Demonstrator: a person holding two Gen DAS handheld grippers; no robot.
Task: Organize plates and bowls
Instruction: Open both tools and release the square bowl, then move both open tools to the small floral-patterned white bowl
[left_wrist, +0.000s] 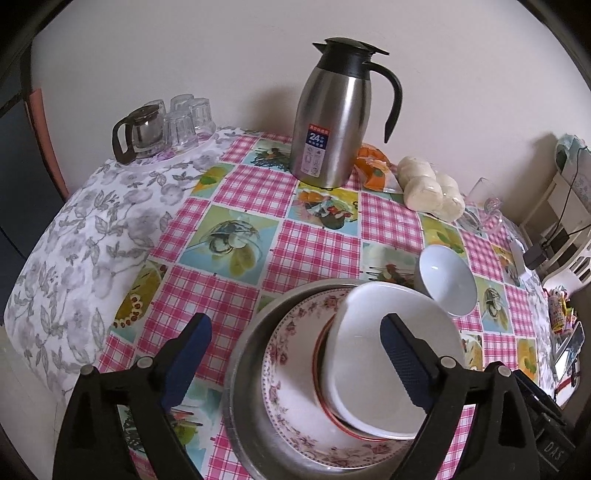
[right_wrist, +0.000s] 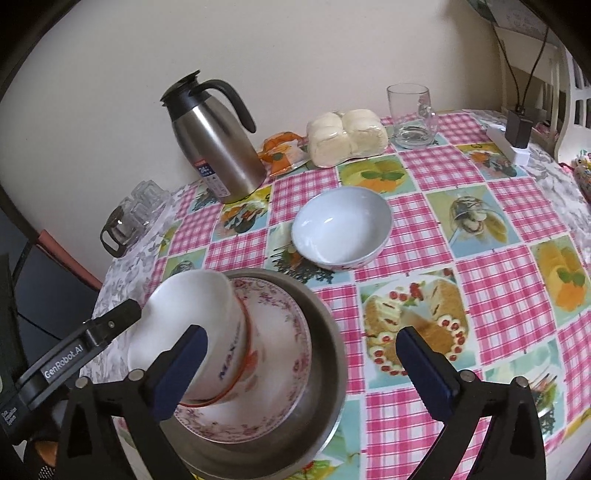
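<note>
A steel basin (left_wrist: 243, 354) (right_wrist: 328, 354) holds a floral-rimmed plate (left_wrist: 288, 391) (right_wrist: 280, 387), a red-rimmed dish, and a white bowl (left_wrist: 373, 362) (right_wrist: 192, 317) tilted on top. My left gripper (left_wrist: 295, 354) is open, its fingers straddling the basin's left part; its right finger (left_wrist: 406, 365) lies in front of the white bowl. In the right wrist view the left gripper's finger (right_wrist: 122, 317) touches that bowl's rim. A second white bowl (left_wrist: 447, 280) (right_wrist: 341, 227) stands on the tablecloth beyond the basin. My right gripper (right_wrist: 301, 369) is open above the basin's right side.
A steel thermos jug (left_wrist: 332, 118) (right_wrist: 214, 140) stands at the back, with wrapped buns (left_wrist: 432, 188) (right_wrist: 347, 136), an orange packet (right_wrist: 282, 151), a glass mug (right_wrist: 412, 114), and upturned glasses with a glass pot (left_wrist: 162, 125) (right_wrist: 129, 218). A power strip (right_wrist: 509, 142) lies far right.
</note>
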